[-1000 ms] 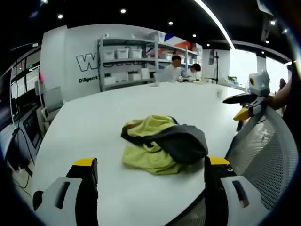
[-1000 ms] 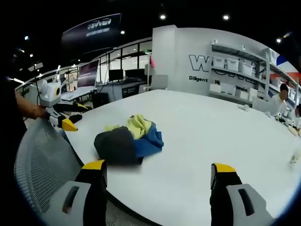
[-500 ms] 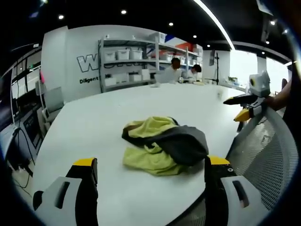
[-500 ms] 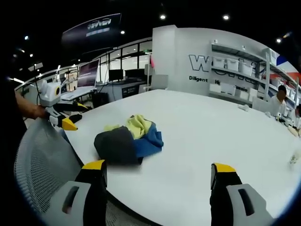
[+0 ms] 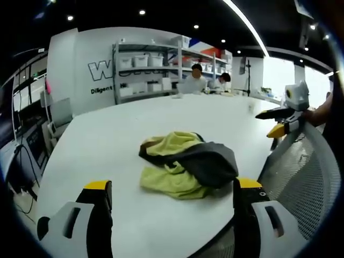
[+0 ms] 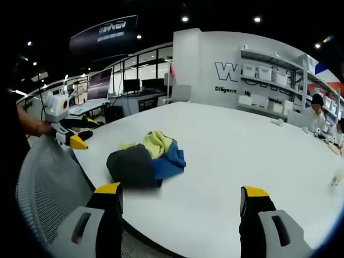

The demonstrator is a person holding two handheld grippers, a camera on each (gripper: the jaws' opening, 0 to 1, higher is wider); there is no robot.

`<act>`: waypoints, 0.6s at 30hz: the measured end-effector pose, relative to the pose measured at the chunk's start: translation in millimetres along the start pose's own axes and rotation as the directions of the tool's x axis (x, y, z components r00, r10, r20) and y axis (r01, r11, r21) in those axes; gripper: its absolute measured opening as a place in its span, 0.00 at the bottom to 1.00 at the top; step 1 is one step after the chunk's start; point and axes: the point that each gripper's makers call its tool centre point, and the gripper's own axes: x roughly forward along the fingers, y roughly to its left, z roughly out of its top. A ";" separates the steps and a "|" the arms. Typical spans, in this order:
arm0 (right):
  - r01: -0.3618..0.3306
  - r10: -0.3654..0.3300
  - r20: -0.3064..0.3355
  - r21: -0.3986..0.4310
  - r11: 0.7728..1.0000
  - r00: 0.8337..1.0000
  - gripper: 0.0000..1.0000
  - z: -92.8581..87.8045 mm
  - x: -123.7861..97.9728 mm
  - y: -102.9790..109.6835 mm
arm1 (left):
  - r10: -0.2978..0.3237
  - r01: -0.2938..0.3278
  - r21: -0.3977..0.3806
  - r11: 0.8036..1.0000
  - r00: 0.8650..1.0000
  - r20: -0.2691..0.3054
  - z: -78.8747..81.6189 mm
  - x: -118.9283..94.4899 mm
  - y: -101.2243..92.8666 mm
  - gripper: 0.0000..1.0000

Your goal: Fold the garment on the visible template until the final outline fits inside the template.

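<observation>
Left tool [image 5: 169, 188] and right tool [image 6: 181, 191], both with jaws wide apart, empty, level.

Open-plan lab around you: big white table [image 5: 134, 129], dark ceiling with recessed spotlights [image 5: 141, 12].

White wall [image 6: 200, 64] ahead of you carries large lettering [image 5: 99, 70]; metal shelving [image 5: 145, 72] beside it holds white bins [image 5: 140, 61]. A grey mesh chair back [image 5: 298, 172] sits at the table's near edge. Bright window [image 5: 279, 72] on the far side in your left gripper view. Desks with monitors [image 6: 102, 83] line the dim area in your right gripper view. Two people sit at the table's far end [image 5: 207, 80].
</observation>
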 end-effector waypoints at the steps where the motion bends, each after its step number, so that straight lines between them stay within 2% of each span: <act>1: 0.002 -0.002 0.000 0.000 1.000 1.000 0.90 -0.2 0.1 -0.4 | 0.000 0.000 0.002 1.000 1.000 0.000 0.0 0.0 0.1 0.91; 14: 0.013 -0.013 -0.006 -0.008 1.000 1.000 0.88 0.3 -0.9 -1.9 | 0.002 -0.002 0.007 1.000 1.000 -0.006 0.0 -0.4 0.6 0.91; 18: 0.026 -0.026 -0.007 0.020 0.999 1.000 0.89 -0.3 -1.9 -4.8 | 0.007 -0.007 0.012 1.000 1.000 -0.008 0.5 -1.4 1.1 0.92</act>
